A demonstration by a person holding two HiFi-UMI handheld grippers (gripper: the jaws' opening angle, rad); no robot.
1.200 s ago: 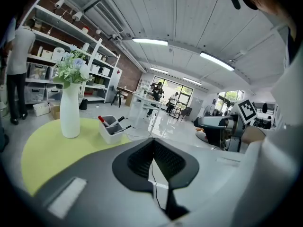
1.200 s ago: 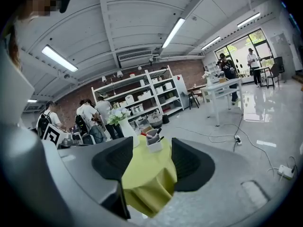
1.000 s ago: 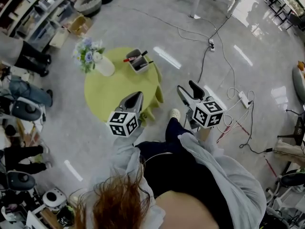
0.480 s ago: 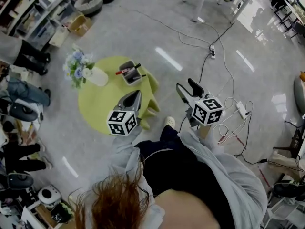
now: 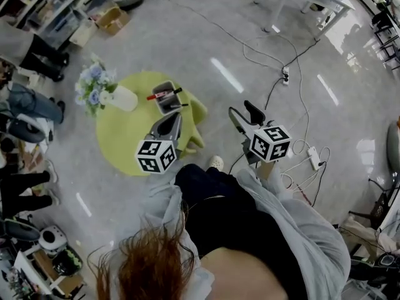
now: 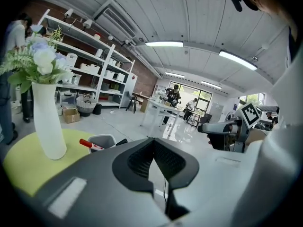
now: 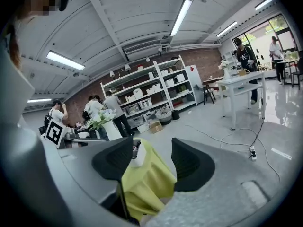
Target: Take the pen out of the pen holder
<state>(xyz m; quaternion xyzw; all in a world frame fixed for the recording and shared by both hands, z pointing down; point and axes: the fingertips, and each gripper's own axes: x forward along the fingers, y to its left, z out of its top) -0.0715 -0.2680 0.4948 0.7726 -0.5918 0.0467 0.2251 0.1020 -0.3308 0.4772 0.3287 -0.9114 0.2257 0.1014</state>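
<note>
L hand-held gripper (image 5: 177, 115) nearer holder (image 5: 164, 98) (shut, empty).

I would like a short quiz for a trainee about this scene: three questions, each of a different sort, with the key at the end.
1. True or false: the left gripper has its jaws together on nothing, and the right gripper has its jaws apart on nothing.
2. Where is the red pen? A) in the grey pen holder; B) between the left gripper's jaws; C) on the floor.
3. Fill in: the white vase of flowers stands on the round table, whose cloth is ____ in colour.

Key: 1 true; 2 A; 3 yellow-green.
</note>
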